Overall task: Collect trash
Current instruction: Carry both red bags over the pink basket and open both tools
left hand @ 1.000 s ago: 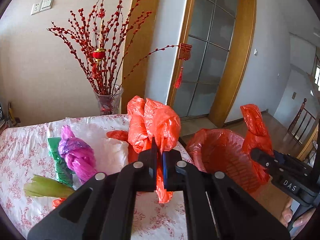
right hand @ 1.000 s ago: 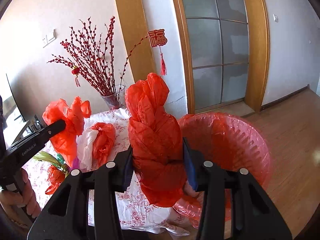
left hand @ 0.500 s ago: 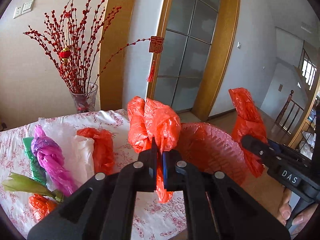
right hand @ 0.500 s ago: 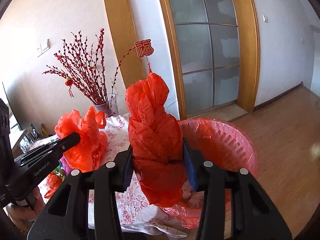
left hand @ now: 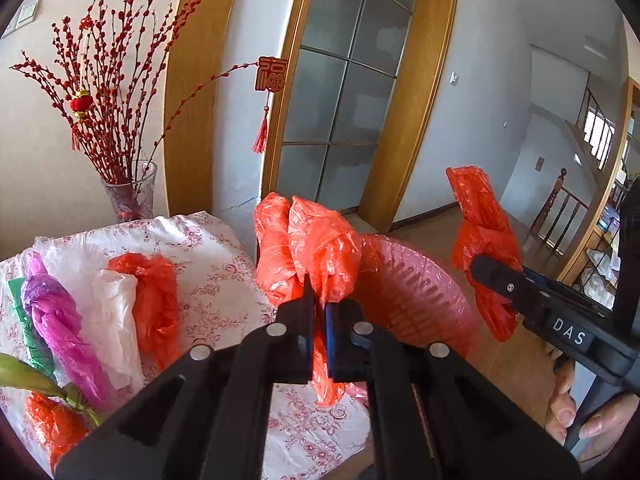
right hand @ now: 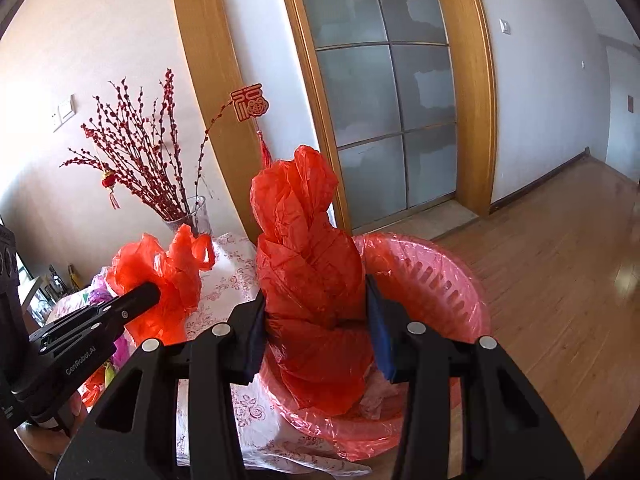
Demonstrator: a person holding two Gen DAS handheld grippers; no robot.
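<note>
The left tool (left hand: 318, 312) pinches a crumpled red bag (left hand: 308, 252); the right tool (right hand: 316, 324) clamps a bigger red bag (right hand: 312, 280) standing upright. The lined bin (right hand: 432, 276) sits just ahead of and below the right tool, which is nearer; for the left tool it lies ahead to the right.

Open basket, crowded table edge

The lined basket (right hand: 440, 280) stood open beside the table (left hand: 224, 264); the vase of branches (left hand: 128, 192) and loose bags (left hand: 116, 320) blocked the left.
</note>
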